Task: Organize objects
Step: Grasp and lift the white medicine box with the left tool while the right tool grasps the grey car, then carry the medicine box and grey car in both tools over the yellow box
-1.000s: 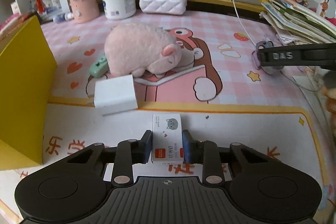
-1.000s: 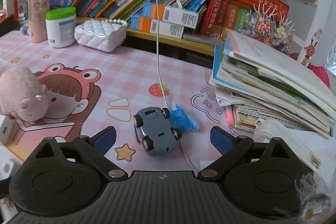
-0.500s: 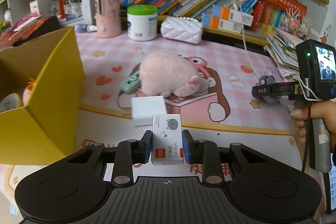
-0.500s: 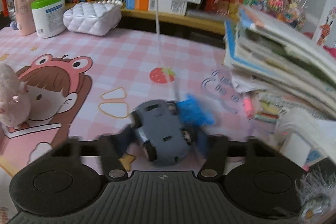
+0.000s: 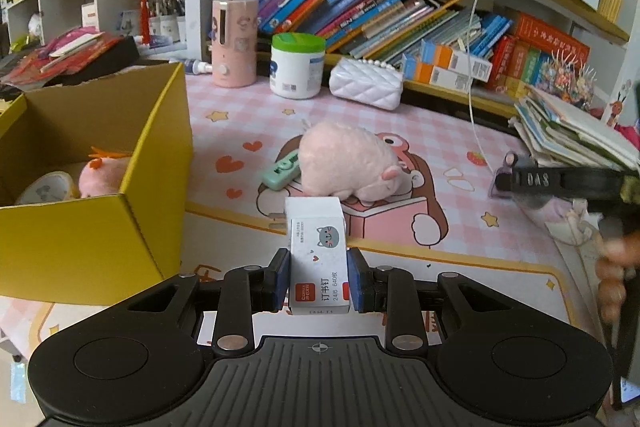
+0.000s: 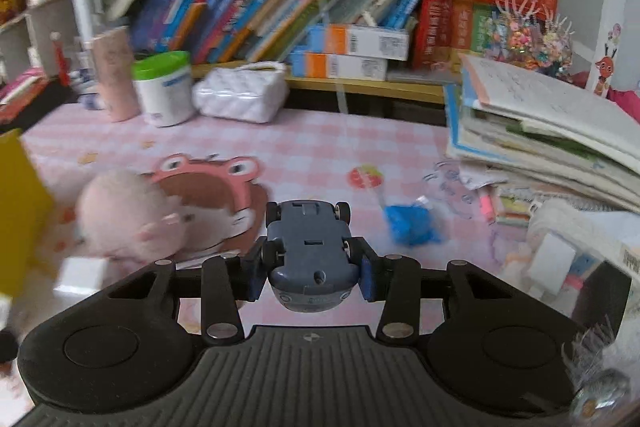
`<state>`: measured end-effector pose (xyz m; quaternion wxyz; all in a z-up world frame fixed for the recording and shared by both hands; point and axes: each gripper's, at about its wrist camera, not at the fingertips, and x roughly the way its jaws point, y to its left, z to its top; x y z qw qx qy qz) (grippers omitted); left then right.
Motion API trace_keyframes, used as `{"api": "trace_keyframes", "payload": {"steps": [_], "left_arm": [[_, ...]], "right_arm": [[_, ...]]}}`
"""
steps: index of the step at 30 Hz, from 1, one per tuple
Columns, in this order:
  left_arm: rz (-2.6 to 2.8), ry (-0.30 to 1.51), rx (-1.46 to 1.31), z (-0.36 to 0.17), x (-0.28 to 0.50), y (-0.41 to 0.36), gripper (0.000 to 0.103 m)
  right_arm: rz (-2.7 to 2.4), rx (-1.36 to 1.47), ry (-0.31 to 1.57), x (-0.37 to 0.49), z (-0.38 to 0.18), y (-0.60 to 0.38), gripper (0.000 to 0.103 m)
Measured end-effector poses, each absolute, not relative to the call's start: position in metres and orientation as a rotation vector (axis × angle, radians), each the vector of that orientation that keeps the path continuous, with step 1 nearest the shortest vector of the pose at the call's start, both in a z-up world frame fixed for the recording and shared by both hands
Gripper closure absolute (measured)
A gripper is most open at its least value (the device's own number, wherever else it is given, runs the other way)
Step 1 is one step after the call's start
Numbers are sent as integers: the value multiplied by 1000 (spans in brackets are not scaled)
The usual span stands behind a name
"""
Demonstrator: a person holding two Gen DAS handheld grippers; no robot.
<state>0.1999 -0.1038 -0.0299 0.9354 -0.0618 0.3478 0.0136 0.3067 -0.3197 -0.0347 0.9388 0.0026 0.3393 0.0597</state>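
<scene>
Cardboard, light and stiff: the small staple box (image 5: 319,267) sits clamped across its narrow sides in our left gripper (image 5: 319,281), held above the tabletop's (image 5: 420,119) near edge beside the yellow box (image 5: 104,227). Our right gripper (image 6: 312,277) has just been closing and now pinches the hard plastic toy car (image 6: 310,251) belly-up by its flanks; we judge the wheels could roll and slip.

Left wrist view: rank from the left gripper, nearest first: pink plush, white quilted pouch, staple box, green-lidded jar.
1. staple box, between the left gripper's jaws.
2. pink plush, straight ahead on the mat.
3. green-lidded jar and white quilted pouch, at the back by the shelf, jar to the left; too close to call.
</scene>
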Motion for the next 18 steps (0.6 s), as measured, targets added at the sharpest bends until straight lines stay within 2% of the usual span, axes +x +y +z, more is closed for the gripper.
{"api": "trace_keyframes", "payload": {"steps": [18], "left_arm": [[16, 673, -174, -23, 149, -52, 75]], "right_arm": [[179, -18, 810, 213, -27, -248, 62]]}}
